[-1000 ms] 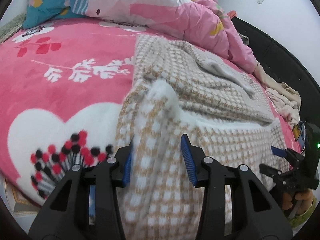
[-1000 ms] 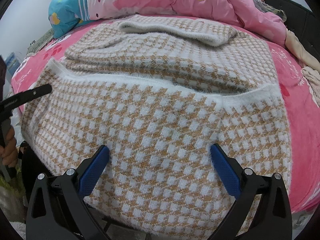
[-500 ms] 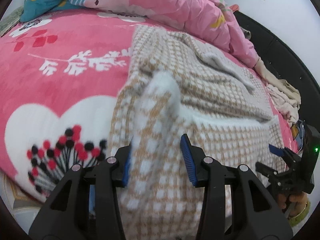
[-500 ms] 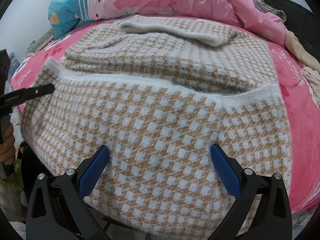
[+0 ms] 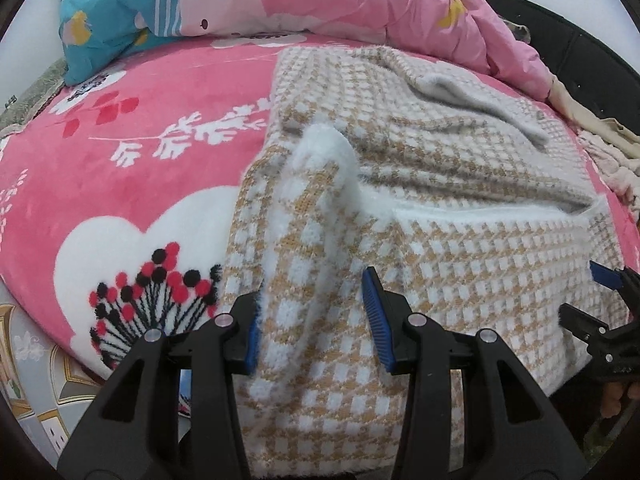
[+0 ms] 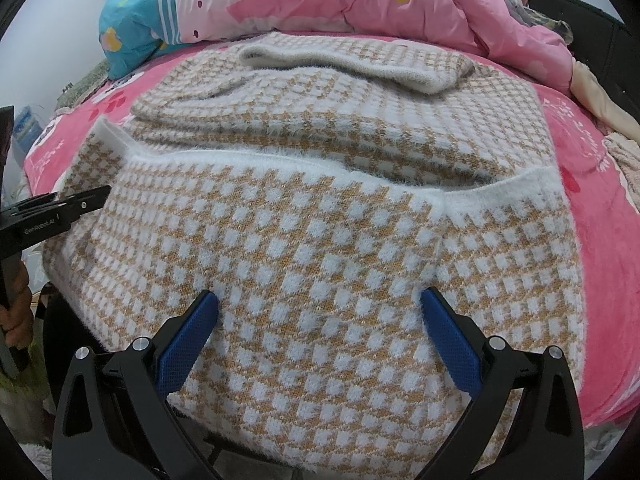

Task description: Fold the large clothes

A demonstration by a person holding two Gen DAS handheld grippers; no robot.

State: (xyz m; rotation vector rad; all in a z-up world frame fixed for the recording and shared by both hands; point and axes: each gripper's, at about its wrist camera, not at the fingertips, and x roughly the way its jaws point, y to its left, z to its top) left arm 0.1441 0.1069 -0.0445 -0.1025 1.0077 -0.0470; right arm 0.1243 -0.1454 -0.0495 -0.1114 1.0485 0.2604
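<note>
A fuzzy tan-and-white checked sweater (image 6: 320,240) lies spread on the pink bed blanket (image 5: 120,184), its body folded over. One sleeve (image 5: 308,240) rises from between my left gripper's (image 5: 312,324) blue pads to a white cuff (image 5: 324,148). The left gripper is shut on that sleeve at the sweater's left edge. It also shows as a black finger, the left gripper (image 6: 92,198), at the left edge of the right wrist view. My right gripper (image 6: 320,336) stands wide open over the sweater's near hem, gripping nothing; the right gripper (image 5: 592,296) also appears at the right edge of the left wrist view.
A pink quilt (image 6: 360,0) and a teal pillow (image 5: 108,28) are piled at the head of the bed. Pale clothes (image 5: 608,152) lie at the bed's right side by a black frame (image 5: 560,40). The floor (image 5: 32,380) shows below the near left edge.
The left wrist view has swung leftward, bringing the pillow and more blanket into view, with the sleeve still between the pads. The right gripper has not moved.
</note>
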